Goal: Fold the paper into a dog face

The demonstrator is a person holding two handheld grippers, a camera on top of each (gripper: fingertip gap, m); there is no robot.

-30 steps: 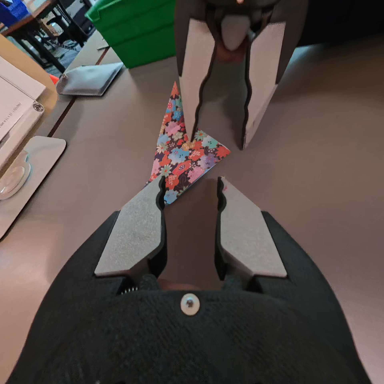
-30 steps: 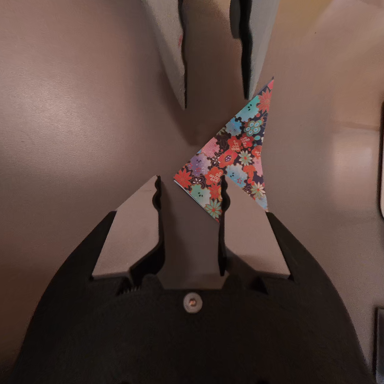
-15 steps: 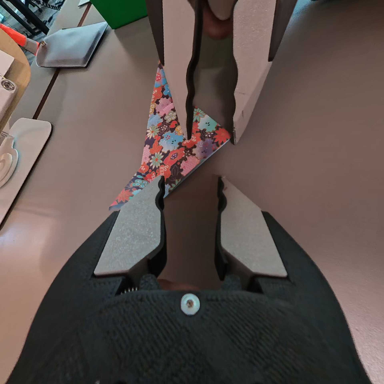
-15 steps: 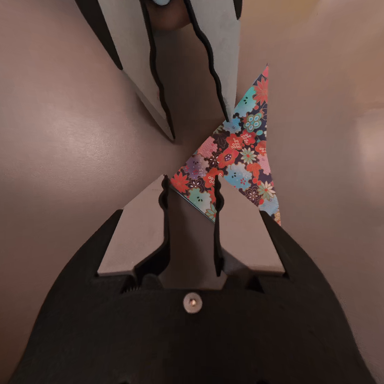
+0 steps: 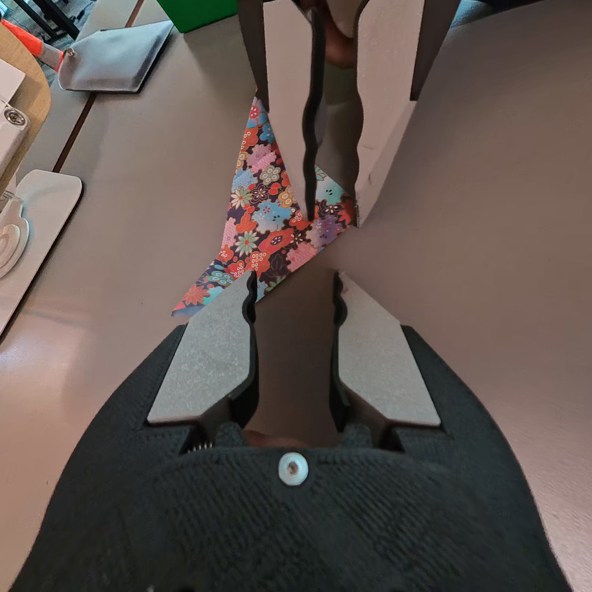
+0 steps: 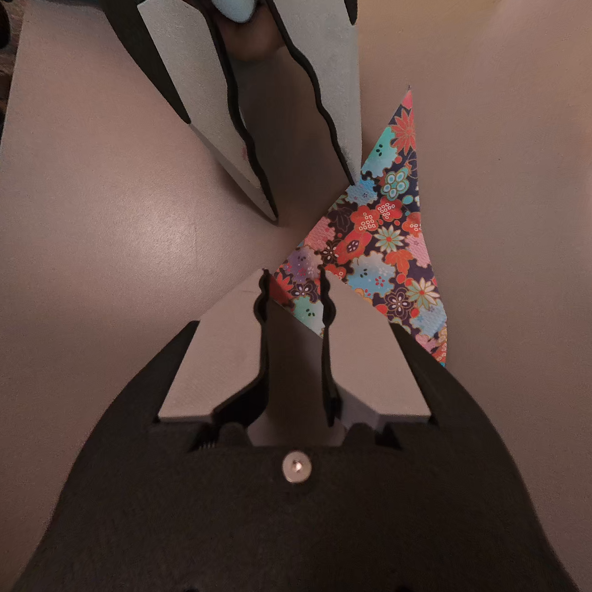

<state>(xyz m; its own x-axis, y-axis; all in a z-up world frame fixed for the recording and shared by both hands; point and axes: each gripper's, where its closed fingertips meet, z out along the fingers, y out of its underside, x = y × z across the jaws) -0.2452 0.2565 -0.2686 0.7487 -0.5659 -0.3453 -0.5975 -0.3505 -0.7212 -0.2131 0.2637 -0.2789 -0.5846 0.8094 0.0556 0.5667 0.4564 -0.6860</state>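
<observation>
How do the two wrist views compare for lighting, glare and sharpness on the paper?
Left wrist view: brighter, cooler light; the paper is sharp, a soft sheen lies on the table at lower left, and wide-angle bending shows at the edges. Right wrist view: dimmer, warm cast; the paper still reads clearly, with a dull glare patch on the table.

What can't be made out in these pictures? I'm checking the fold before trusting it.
- Floral paper, left wrist view: far corner hidden behind right gripper.
- Paper's near corner, right wrist view: under right gripper's fingers.
- Whether either gripper touches paper: unclear.
- Green bin: cut off by top edge.
</observation>
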